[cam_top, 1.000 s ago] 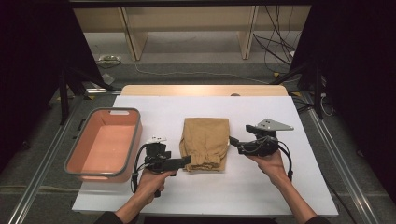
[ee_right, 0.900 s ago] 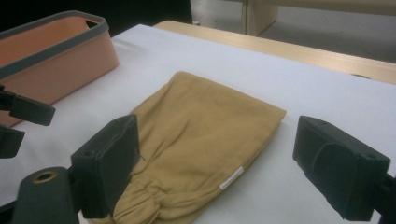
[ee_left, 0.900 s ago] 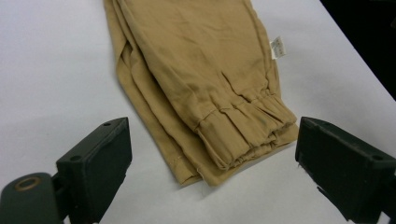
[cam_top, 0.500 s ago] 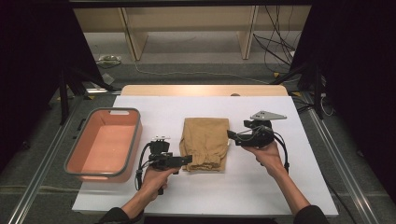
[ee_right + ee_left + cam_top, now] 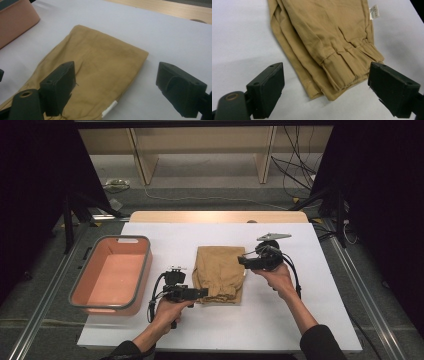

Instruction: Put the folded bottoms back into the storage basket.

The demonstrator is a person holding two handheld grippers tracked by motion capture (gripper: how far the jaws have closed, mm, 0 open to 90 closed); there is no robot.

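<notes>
the folded tan trousers lay flat on the white table near its middle, their long axis running from 12 to 6 o'clock in the high view, gathered cuffs at the 6 o'clock end and the pink bin well apart at 9 o'clock. the left gripper sat at the bundle's 7 o'clock corner, pointing toward 3 o'clock, so the cloth lay straight ahead of it. in the left gripper view its jaws stood wide, the corner of the cuffs between them but no pad pressing on cloth; they had just been closing a little. the right gripper hung at the bundle's 2 o'clock edge, pointing toward 9 o'clock, jaws also spread wide and holding nothing. the left one looked the nearer to a grip, already straddling the corner, while the right one seemed to hang above the cloth's edge.
</notes>
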